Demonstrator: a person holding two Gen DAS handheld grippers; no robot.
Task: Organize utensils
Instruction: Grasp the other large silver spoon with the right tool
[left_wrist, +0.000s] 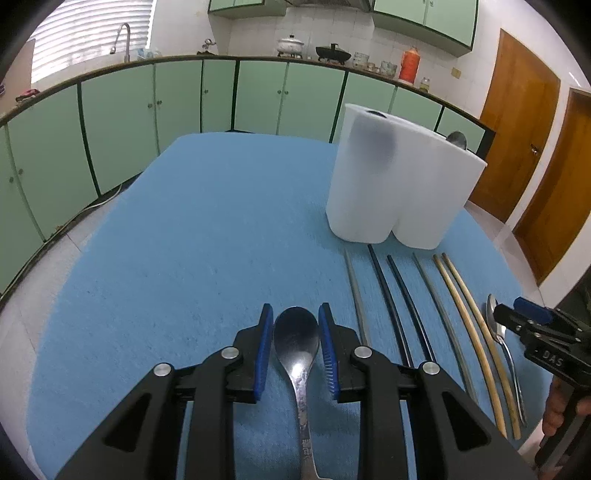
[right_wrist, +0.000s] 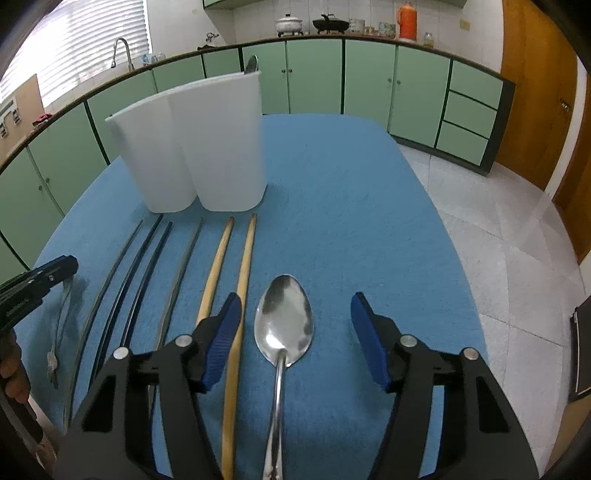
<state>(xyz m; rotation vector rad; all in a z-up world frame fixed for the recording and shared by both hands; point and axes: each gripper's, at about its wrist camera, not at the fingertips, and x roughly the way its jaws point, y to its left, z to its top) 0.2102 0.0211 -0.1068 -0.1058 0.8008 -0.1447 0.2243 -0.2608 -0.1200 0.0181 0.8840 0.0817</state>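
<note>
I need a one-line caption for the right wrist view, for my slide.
Right gripper open around a metal spoon on the blue mat, beside six chopsticks and a white utensil holder.

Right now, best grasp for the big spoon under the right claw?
Grip the large spoon at the thin neck just behind the bowl, coming down from above, fingers either side. It lies flat, bowl up, handle toward the right claw, which already straddles it. Keep clear of the wooden chopstick close on its left.
</note>
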